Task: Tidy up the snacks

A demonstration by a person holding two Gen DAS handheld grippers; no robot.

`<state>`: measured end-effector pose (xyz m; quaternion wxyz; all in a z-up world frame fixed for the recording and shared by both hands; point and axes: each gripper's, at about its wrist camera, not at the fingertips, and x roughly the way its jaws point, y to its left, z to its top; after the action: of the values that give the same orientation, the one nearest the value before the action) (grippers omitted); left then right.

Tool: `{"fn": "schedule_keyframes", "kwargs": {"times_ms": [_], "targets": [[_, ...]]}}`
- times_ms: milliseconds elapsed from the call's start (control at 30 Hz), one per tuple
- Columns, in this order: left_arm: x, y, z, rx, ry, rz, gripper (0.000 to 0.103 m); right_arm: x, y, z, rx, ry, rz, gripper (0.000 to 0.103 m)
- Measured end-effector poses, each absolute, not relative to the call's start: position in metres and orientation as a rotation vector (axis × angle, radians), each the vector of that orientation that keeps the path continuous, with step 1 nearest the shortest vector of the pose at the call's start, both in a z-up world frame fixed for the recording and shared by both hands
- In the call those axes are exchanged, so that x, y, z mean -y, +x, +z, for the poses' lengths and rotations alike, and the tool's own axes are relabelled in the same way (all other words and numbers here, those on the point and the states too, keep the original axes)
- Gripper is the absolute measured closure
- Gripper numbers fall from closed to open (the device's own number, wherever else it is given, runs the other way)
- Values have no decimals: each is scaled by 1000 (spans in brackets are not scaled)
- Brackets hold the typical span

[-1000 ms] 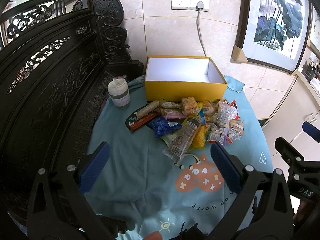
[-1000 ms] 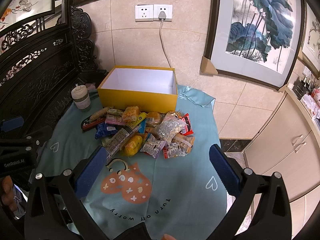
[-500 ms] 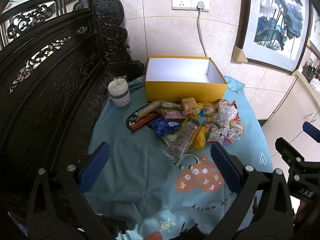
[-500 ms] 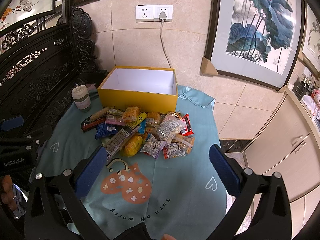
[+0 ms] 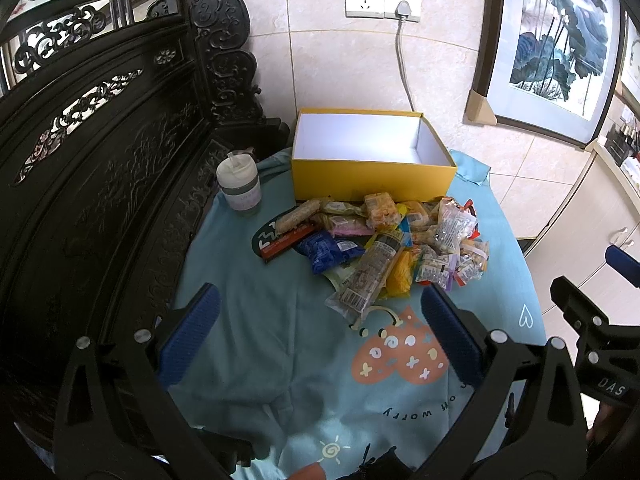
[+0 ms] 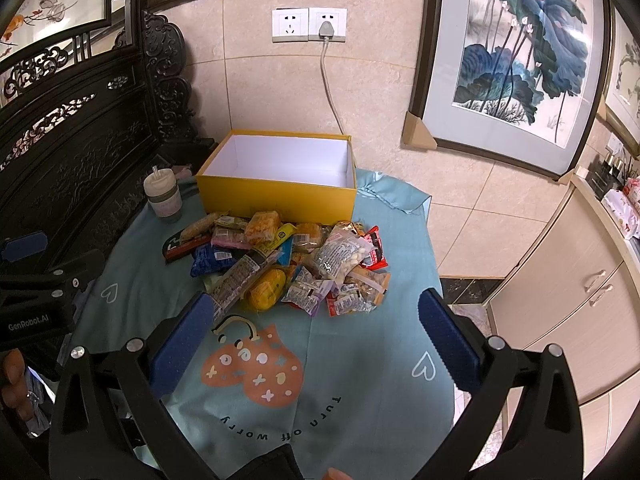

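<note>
A pile of wrapped snacks lies on a teal tablecloth in front of an open yellow box with a bare white inside. The pile and the box also show in the right wrist view. My left gripper is open and empty, held above the cloth short of the pile. My right gripper is open and empty, also short of the pile. A long clear bar packet lies nearest the grippers.
A white lidded cup stands left of the box. Dark carved wooden furniture borders the table on the left. A tiled wall with sockets and a cable is behind. Cabinets stand to the right.
</note>
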<state>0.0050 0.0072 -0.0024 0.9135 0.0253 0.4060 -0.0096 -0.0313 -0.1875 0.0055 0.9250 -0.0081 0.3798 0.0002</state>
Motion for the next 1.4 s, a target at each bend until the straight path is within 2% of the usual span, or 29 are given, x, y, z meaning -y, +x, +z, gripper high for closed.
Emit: {"fn": "schedule_keyframes", "kwargs": {"times_ms": [1000, 1100, 1400], "targets": [[-7, 29, -22, -894, 45, -10, 2, 188, -11, -15, -824, -13, 17, 1], [-13, 45, -44, -919, 42, 8, 2, 196, 2, -33, -870, 16, 24, 1], [-39, 94, -175, -1039, -14, 85, 2, 220, 47, -133, -953, 30, 50, 1]]}}
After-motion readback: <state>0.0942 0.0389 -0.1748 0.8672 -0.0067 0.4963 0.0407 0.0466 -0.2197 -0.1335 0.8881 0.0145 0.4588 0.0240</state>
